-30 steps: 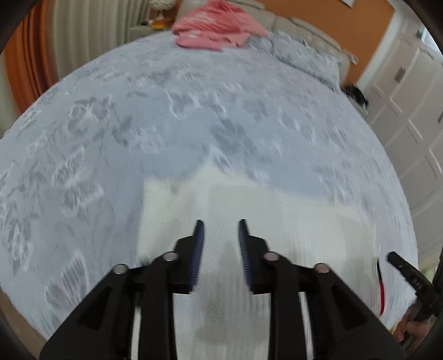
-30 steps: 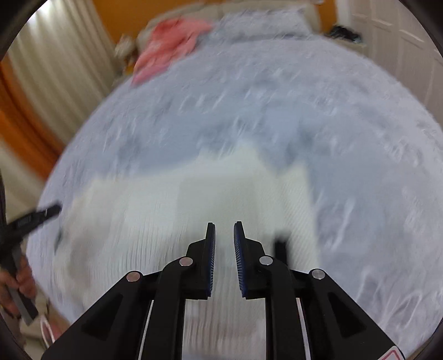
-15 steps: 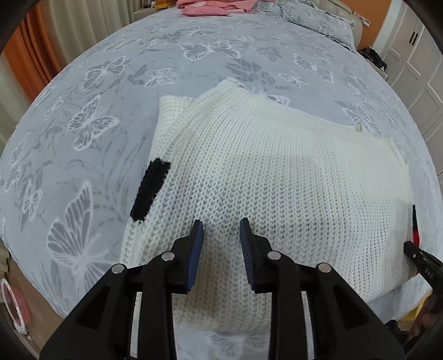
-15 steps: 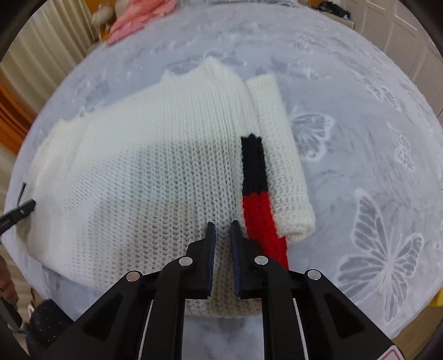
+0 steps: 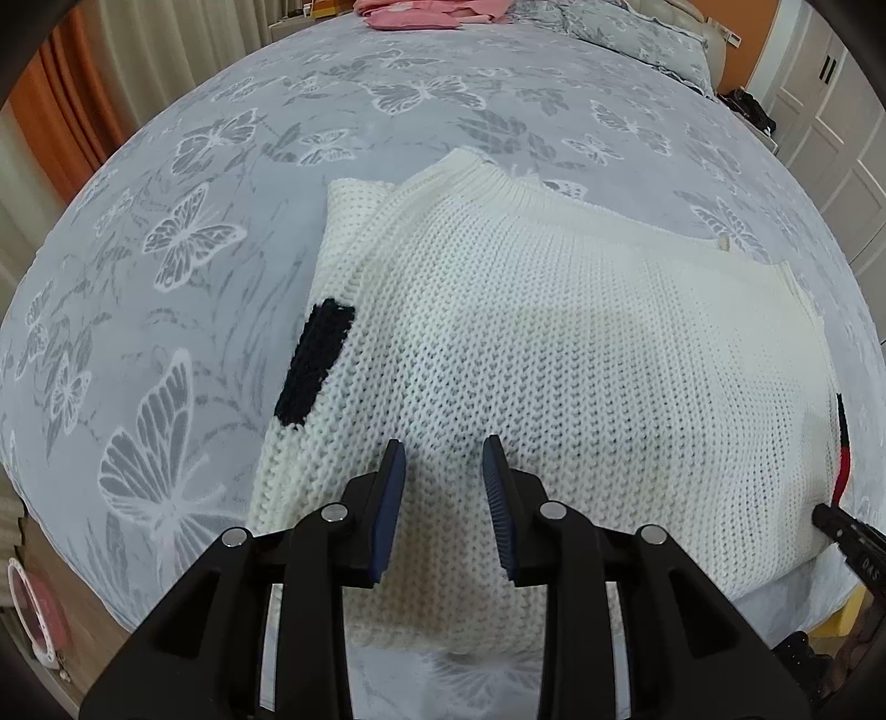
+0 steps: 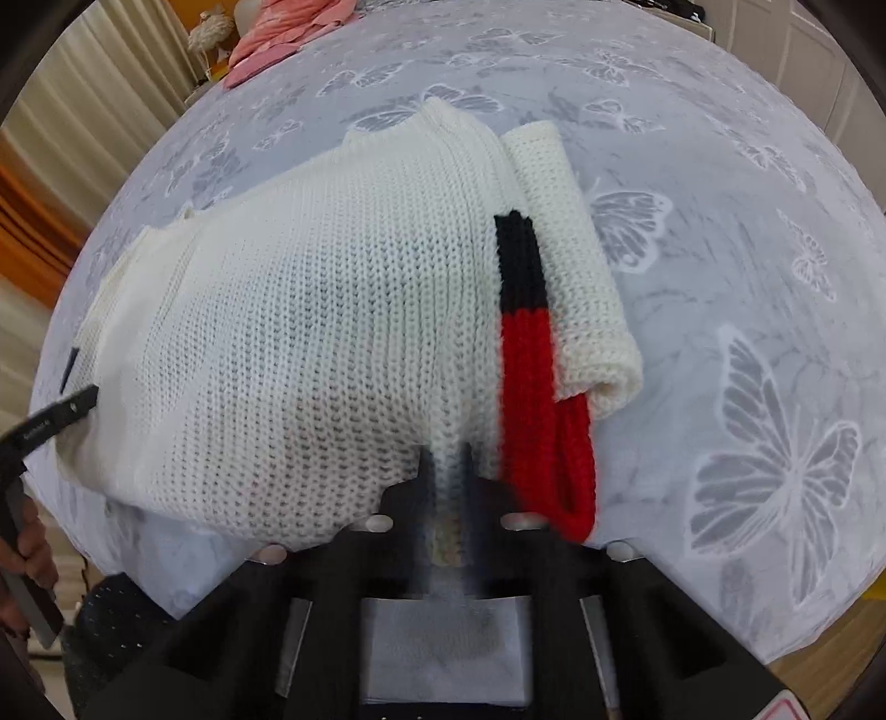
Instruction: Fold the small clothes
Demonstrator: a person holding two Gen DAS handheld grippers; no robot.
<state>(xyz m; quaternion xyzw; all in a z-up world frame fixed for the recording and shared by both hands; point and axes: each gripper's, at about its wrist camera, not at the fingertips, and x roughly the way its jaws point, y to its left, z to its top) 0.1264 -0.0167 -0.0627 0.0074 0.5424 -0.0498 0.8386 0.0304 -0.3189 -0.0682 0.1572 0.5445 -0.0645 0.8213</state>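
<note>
A: Sweater (image 5: 565, 354), white knit, is lying flat on the butterfly-print bedspread (image 5: 183, 232), near the bed's closest edge. Its neckline is pointing away toward twelve o'clock in the left wrist view, the hem toward six, and it is spreading widest from nine to three.

B: Any bin or basket holding things?

A: I am seeing none. A pink garment (image 5: 432, 10) is lying at the far end of the bed, around twelve o'clock.

B: What are the grippers doing?

A: The left gripper (image 5: 443, 482) is hovering over the hem area, its fingers standing narrowly apart and easing open, with knit below them but nothing pinched. The right gripper (image 6: 446, 471) is closing on a bunched fold of the hem, and its pads are pressing on it.

B: And the sleeves?

A: In the right wrist view a folded sleeve (image 6: 576, 260) is running from twelve toward five o'clock, beside a black and red stripe (image 6: 526, 343). A black patch (image 5: 315, 363) is showing at nine o'clock in the left view.
</note>
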